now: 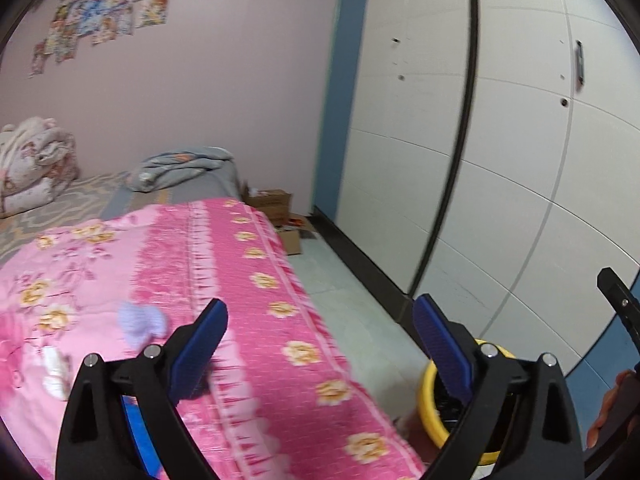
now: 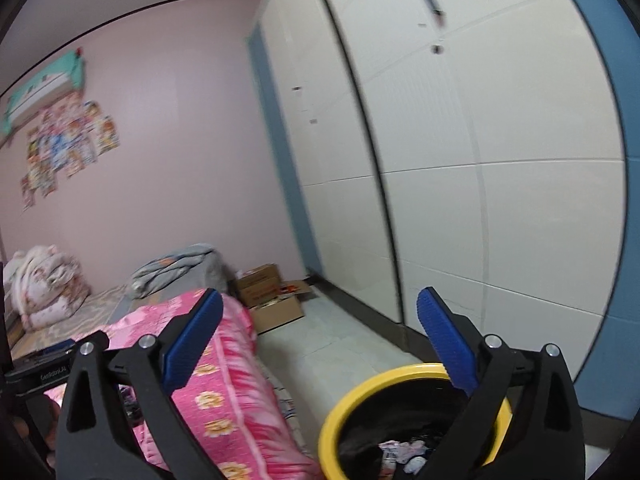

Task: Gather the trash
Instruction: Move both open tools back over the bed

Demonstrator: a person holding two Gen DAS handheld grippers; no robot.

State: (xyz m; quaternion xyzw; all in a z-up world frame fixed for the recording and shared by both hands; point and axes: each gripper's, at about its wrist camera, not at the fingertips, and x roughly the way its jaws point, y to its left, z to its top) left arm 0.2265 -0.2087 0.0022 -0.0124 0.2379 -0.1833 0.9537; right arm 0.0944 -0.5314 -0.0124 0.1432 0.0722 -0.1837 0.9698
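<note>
Going left to right: on the pink floral blanket covering the bed there's a crumpled lilac scrap and a white scrap just beside it, so two bits of trash I can count still out on the bed, both blurry. They sit near the blanket's left side, well apart from the bin.

The left tool has its blue pads spread wide with nothing between them, pointing out over the blanket's edge. My guess is it's empty because it's between pickups.

Next, the right tool, same deal: pads wide apart, nothing gripped, hanging right above the yellow-rimmed bin. That placement makes sense if stuff gets dropped straight down into it.

The bin stands on the floor beside the bed, lined in black, with a small pile of pale wrappers already inside; too jumbled to count. One bin, two tools, a few cardboard boxes at the far wall.
</note>
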